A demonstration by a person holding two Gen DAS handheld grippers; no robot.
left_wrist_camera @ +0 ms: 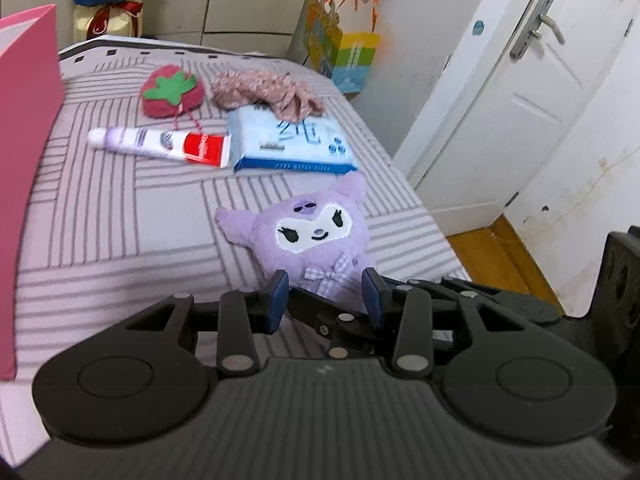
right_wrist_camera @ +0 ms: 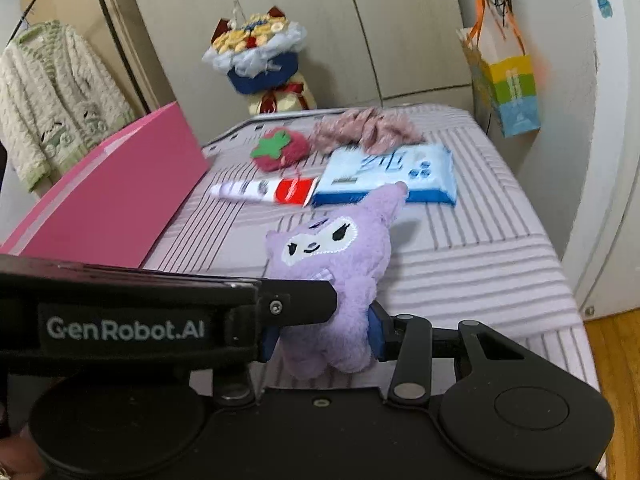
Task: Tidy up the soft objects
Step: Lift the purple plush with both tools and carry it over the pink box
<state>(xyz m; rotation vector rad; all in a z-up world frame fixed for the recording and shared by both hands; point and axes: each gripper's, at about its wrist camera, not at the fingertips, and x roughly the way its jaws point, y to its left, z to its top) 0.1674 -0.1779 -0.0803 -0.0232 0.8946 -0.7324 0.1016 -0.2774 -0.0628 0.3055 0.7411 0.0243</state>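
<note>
A purple plush doll (left_wrist_camera: 316, 232) with a white face and a checked bow is on the striped bed (left_wrist_camera: 120, 240), face up. My left gripper (left_wrist_camera: 324, 294) has its blue pads on either side of the doll's lower body and is shut on it. In the right wrist view, my right gripper (right_wrist_camera: 325, 338) squeezes the doll (right_wrist_camera: 340, 264) lower down, near its legs. The left gripper's black finger (right_wrist_camera: 304, 300) crosses in from the left and presses the doll's side. The right gripper's linkage (left_wrist_camera: 480, 300) reaches in from the right in the left wrist view.
Further back on the bed lie a red strawberry plush (left_wrist_camera: 172, 90), a crumpled pink cloth (left_wrist_camera: 266, 90), a toothpaste tube (left_wrist_camera: 160, 146) and a blue wipes pack (left_wrist_camera: 294, 142). A pink box (left_wrist_camera: 28, 160) stands along the left. Right of the bed are a white door (left_wrist_camera: 520, 100) and wooden floor.
</note>
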